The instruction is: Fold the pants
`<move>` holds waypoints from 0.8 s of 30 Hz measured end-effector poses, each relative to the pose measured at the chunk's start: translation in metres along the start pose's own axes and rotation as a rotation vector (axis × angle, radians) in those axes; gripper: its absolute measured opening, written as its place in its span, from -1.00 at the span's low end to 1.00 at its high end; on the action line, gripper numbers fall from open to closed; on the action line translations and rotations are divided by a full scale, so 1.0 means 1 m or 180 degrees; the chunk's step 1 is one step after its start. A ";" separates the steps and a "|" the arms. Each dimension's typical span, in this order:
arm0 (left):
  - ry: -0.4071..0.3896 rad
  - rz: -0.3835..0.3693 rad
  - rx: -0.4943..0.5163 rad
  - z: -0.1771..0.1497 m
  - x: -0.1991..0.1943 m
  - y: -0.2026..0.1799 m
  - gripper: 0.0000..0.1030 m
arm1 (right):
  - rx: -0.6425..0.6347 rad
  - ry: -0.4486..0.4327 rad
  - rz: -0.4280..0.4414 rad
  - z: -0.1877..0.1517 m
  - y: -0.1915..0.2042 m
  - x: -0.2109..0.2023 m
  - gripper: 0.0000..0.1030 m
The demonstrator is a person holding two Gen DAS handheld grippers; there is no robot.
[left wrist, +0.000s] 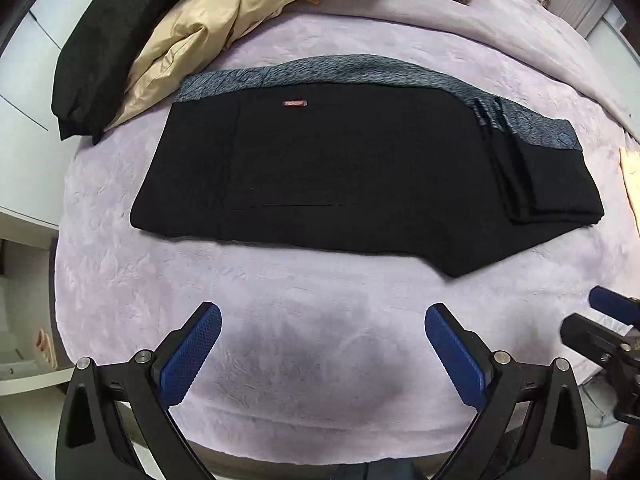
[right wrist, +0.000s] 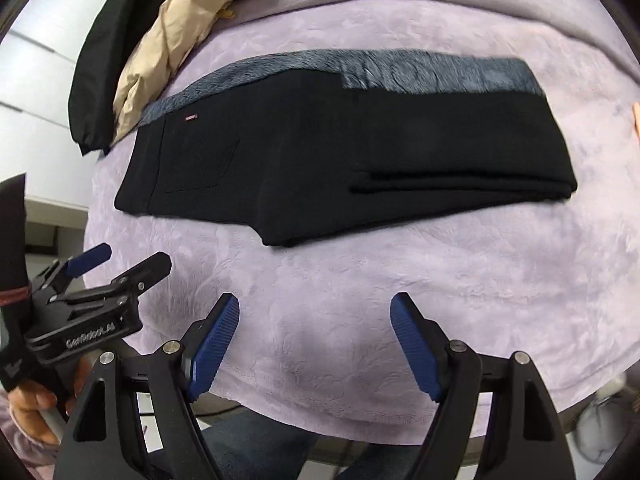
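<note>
Here the left gripper [left wrist: 323, 316] hangs with jaws spread wide and nothing between them, over bare blanket [left wrist: 312, 344] near the bed's front edge. The right gripper [right wrist: 315, 304] is likewise wide and holds nothing. Only the right view shows the person's hand [right wrist: 34, 408] gripping the left tool's handle; the left view catches just the right gripper's tip at its right edge. The pants [left wrist: 360, 176] lie folded flat on the blanket, well apart from both grippers, their grey lining [left wrist: 360, 66] showing along the far edge and a small red tag [left wrist: 295, 103] near it. A broad strip of blanket lies open between pads and pants. Beyond, a tan jacket [left wrist: 200, 28] and a black coat [left wrist: 104, 44] sit at the far left, close to the pants' corner.
</note>
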State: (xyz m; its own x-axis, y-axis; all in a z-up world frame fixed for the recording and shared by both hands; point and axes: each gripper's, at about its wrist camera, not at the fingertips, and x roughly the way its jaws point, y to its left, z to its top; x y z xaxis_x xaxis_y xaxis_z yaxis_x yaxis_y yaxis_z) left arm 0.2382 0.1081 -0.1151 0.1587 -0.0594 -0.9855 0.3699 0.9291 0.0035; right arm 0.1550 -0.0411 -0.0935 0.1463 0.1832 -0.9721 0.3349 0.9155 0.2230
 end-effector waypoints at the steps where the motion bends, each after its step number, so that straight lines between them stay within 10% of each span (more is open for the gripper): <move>1: 0.0012 -0.0015 -0.0026 0.001 0.003 0.004 0.99 | 0.0009 0.0000 -0.0003 0.002 0.002 -0.001 0.57; 24: 0.0051 -0.0145 -0.0718 0.008 0.034 0.045 0.99 | -0.0379 0.0220 -0.0198 0.038 0.020 0.012 0.57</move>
State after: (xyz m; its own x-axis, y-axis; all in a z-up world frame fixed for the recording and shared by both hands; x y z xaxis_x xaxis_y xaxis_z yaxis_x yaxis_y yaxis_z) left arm 0.2678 0.1452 -0.1474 0.1314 -0.0992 -0.9864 0.1622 0.9837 -0.0773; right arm 0.1985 -0.0344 -0.0984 0.0630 0.1454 -0.9874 0.2280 0.9611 0.1561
